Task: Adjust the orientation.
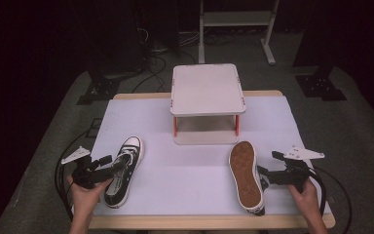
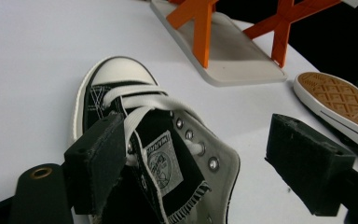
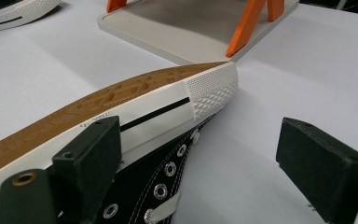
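- Left gripper (image 1: 108,165) has its jaws spread wide around the collar of the upright sneaker (image 1: 123,170). In the left gripper view one pad sits right against the laces and tongue (image 2: 165,161), while the other pad hangs off to the side with bare table between it and the shoe. So nothing is pinched.
- Right gripper (image 1: 269,164) is wide open too, parked beside the tipped sneaker (image 1: 246,176), which lies on its side with the tan sole (image 3: 81,114) facing up. One pad is close against the sole's white edge and the other is well clear.
- What could go sideways: if the left jaws close now, I reckon they catch only floppy tongue or lace, and the shoe sags or twists out on the lift.
- On the right, a squeeze on that slick rubber edge could just skid the shoe across the table toward the front edge, which it's already near.
- Both shoes sit on a pale table cover (image 1: 190,170). A small two-tier rack (image 1: 207,90) with orange legs (image 2: 200,28) stands behind them, mid-table.
- The room is dark: cables on a grey floor and a metal frame at the back.
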The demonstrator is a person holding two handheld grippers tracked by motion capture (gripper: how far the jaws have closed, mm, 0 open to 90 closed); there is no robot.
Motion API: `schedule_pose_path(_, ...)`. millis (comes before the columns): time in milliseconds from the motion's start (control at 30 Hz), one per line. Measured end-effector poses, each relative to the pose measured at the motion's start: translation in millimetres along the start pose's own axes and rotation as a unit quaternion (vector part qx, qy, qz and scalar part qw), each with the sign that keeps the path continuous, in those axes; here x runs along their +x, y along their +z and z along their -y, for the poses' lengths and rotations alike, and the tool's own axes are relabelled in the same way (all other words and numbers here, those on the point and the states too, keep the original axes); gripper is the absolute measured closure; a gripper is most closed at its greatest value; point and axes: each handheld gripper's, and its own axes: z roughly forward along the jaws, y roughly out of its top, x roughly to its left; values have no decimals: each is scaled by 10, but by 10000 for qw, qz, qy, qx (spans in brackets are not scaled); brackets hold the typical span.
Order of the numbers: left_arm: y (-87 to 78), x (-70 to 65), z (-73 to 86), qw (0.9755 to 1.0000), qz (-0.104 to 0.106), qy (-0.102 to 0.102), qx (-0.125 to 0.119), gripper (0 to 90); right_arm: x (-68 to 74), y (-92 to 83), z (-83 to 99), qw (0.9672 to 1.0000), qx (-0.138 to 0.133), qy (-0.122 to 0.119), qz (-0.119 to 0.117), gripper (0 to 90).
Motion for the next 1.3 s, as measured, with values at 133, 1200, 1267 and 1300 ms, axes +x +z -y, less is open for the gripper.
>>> schedule_pose_path(133,50,4,24,9999,-11,-72,145,191,4,-1,-1,10000,3,4,5,138)
schedule_pose_path(1200,235,-11,64,9948,-697,25,741,555,1,2,1,10000,-9,13,-19,138)
schedule_pose_path(1267,238,-1,66,9947,-695,40,757,567,-2,4,1,10000,-11,16,-27,138)
schedule_pose_path(1300,237,11,66,9948,-673,35,768,580,-2,4,1,10000,-12,16,-29,138)
